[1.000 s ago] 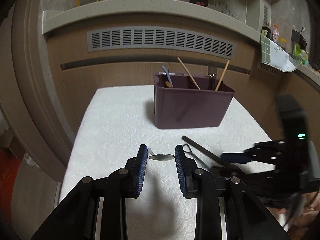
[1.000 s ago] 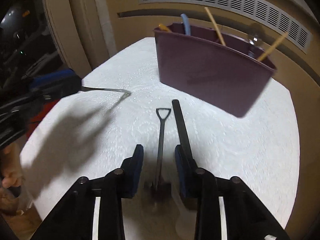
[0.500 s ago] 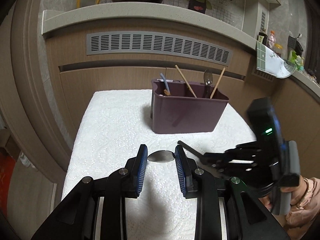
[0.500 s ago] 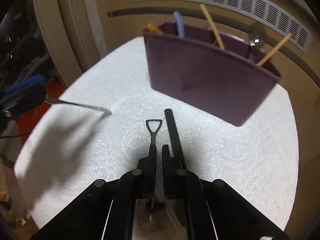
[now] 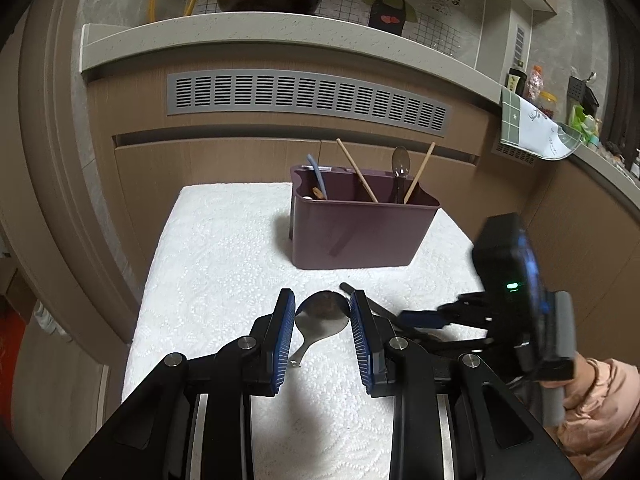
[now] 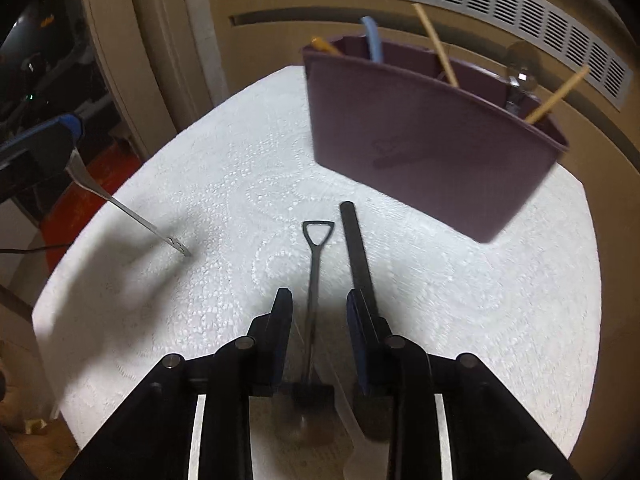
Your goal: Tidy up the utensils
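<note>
A purple utensil holder (image 5: 360, 228) stands at the back of the white mat (image 5: 208, 264), with chopsticks, a blue handle and a spoon upright in it; it also shows in the right wrist view (image 6: 424, 140). My left gripper (image 5: 322, 320) is shut on a metal spoon (image 5: 322, 316) by its bowl, handle hanging down toward the mat. In the right wrist view the spoon's handle (image 6: 132, 212) tilts down, tip at the mat. My right gripper (image 6: 316, 308) is open, straddling a black shovel-handled utensil (image 6: 316, 264) lying on the mat. A black stick-like utensil (image 6: 356, 248) lies beside it.
A wooden cabinet front with a grey vent grille (image 5: 308, 96) stands behind the table. A counter ledge (image 5: 280, 36) runs above it. The table drops off at the left edge, with a red object (image 6: 84, 192) on the floor there.
My left gripper has lifted and tipped the spoon so its bowl faces the camera and the handle points down. My right gripper shut around the shovel utensil half a second ago and has opened again.
</note>
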### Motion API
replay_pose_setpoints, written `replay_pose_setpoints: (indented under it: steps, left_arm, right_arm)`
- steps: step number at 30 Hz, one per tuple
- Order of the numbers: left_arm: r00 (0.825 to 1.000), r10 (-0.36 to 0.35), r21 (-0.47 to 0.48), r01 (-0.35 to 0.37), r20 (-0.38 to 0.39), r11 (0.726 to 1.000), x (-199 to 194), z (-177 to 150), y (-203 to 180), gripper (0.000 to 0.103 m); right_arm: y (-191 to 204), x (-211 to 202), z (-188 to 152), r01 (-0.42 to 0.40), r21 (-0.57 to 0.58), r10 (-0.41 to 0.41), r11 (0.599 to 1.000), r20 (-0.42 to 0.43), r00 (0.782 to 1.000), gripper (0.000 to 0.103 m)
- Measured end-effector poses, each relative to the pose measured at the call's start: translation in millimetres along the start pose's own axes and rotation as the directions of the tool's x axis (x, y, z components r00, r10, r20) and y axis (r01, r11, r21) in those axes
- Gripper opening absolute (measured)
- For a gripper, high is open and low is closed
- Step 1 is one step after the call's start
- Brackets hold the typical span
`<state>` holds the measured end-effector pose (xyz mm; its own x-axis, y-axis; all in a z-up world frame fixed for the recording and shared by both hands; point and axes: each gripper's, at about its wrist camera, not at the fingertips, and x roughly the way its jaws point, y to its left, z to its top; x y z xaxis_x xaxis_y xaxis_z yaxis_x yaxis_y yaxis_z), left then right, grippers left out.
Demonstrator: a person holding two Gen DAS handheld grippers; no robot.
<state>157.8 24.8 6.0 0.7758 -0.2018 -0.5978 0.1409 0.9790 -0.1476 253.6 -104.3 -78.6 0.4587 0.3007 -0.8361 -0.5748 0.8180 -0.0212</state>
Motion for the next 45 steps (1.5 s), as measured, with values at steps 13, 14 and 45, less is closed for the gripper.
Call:
replay_pose_setpoints:
  steps: [13,14,45]
  left_arm:
    - [1.0,-0.022,-0.022,0.022,-0.004,1.0,-3,-2,5,0.029]
    - [1.0,-0.03,-0.026,0.03,-0.005,0.999,-3,-2,5,0.029]
    - [0.995,-0.087,0.054,0.084,0.04,0.995,-9,37,-38,0.029]
  right_arm:
    - [-12,-13,-1,-0.026,0.077,0.023,0.997,0.044,0.999,0.005]
    - [-16,-22,-4,-0.041,0.098,0.034,0.994,0.07,0.997,0.005]
    - [-56,-142,-10,-0.038,0.184,-0.03,0.982,0.352,0.936,0.002]
